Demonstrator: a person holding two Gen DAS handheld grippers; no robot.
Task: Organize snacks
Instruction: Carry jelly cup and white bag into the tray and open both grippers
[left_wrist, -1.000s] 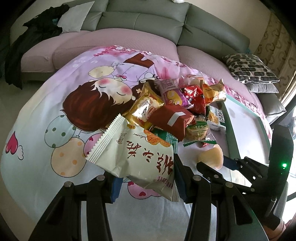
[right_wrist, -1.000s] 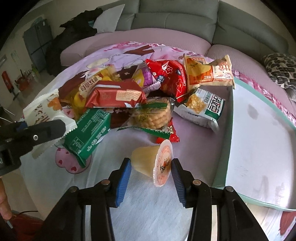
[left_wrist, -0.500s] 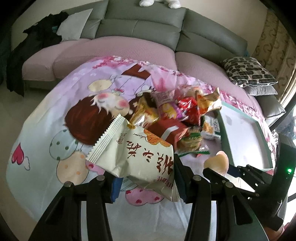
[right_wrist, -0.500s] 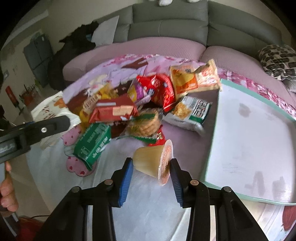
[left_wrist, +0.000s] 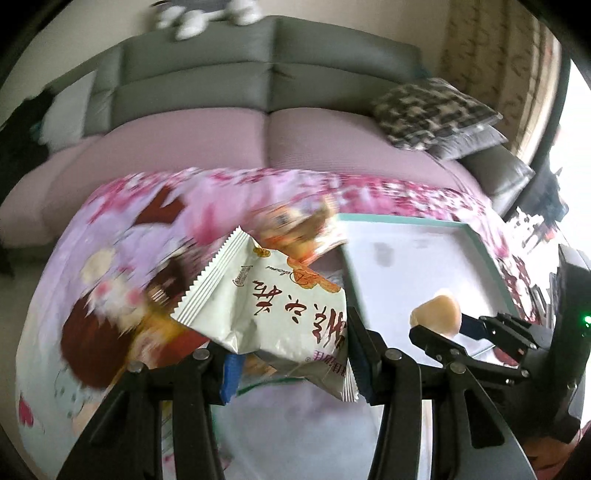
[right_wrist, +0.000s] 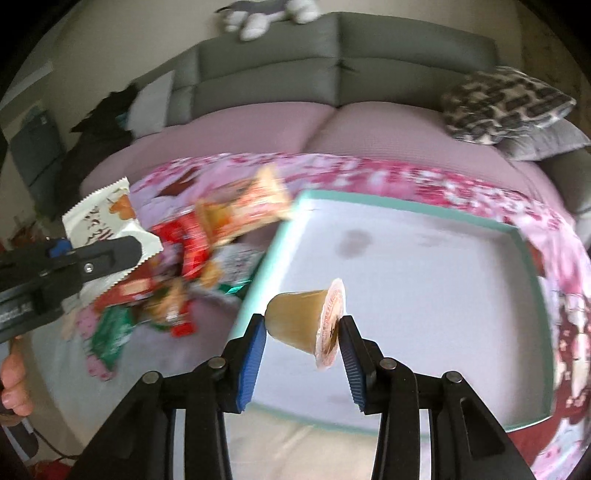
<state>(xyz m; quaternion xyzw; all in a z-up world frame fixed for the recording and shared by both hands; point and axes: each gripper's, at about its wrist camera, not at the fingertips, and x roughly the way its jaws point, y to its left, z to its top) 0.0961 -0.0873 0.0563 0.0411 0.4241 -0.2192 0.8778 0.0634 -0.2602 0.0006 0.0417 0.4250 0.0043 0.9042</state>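
My left gripper (left_wrist: 291, 365) is shut on a white snack bag (left_wrist: 273, 306) with red lettering and holds it above the snack pile; it also shows in the right wrist view (right_wrist: 107, 221). My right gripper (right_wrist: 301, 349) is shut on a tan jelly cup (right_wrist: 299, 321) lying sideways, held over the near left part of the white tray (right_wrist: 424, 258) with a teal rim. The cup (left_wrist: 437, 314) and right gripper (left_wrist: 458, 332) also show in the left wrist view. A blurred pile of snack packets (right_wrist: 195, 258) lies left of the tray.
The table is covered by a pink cartoon cloth (left_wrist: 110, 258). A grey and pink sofa (right_wrist: 295, 110) curves behind it with patterned cushions (right_wrist: 506, 103) at the right. A plush toy (right_wrist: 266, 14) sits on the sofa back. A hand (right_wrist: 13, 384) shows at far left.
Both grippers have risen and swung right with their loads. The jelly cup is now over the tray instead of the cloth. The white bag is now near the tray's left edge.
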